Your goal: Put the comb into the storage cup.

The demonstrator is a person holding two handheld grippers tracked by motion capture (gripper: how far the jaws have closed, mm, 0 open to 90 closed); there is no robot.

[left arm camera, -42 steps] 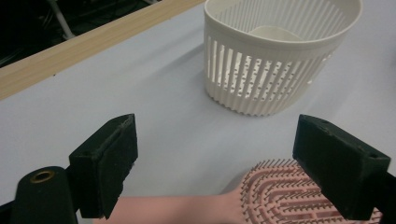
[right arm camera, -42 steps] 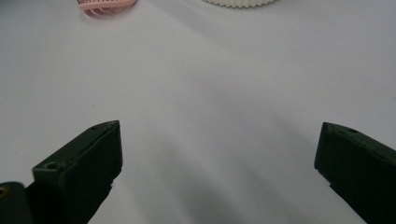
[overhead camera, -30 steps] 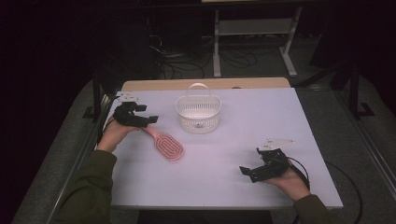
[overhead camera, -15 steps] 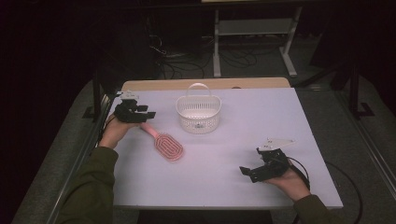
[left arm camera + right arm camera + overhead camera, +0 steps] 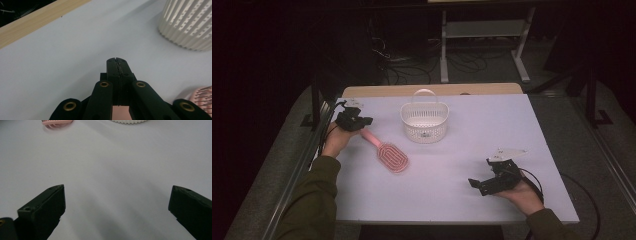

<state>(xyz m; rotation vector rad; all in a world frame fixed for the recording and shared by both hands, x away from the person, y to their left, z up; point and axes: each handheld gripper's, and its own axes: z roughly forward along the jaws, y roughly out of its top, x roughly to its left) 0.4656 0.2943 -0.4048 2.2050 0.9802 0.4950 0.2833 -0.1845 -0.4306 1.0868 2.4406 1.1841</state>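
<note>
Thing in hand: a pink plastic paddle hairbrush [image 5: 386, 152] with a slim straight handle and an oval, ribbed head, lying flat on the pale lilac counter [image 5: 472, 130], left of centre.

Long axis: it runs on a diagonal, handle end up and to the left, head down and to the right, toward the person's side.

Left gripper [image 5: 362, 121]: it sits at the handle end of the hairbrush. Its jaws have just been closing, and in the left gripper view the two black tips [image 5: 116, 60] meet with no gap. A strip of pink shows low between the jaw arms, so the handle seems to be caught there, nearer the base than the tips. I judge it a grip on the handle, though how firm cannot be told.

Right gripper [image 5: 476, 185]: it rests low at the near right of the counter, well apart from the hairbrush, jaws spread wide with nothing between them.

Nearer hand: the left, plainly; it is at the handle, while the right is far off.

Likely goal: a white slatted plastic basket [image 5: 424, 121] with a hoop handle stands upright just beyond and to the right of the brush head.

What the next move turns on: lifting by the handle leaves the heavier head hanging out from the jaws, pointing toward the basket.
</note>
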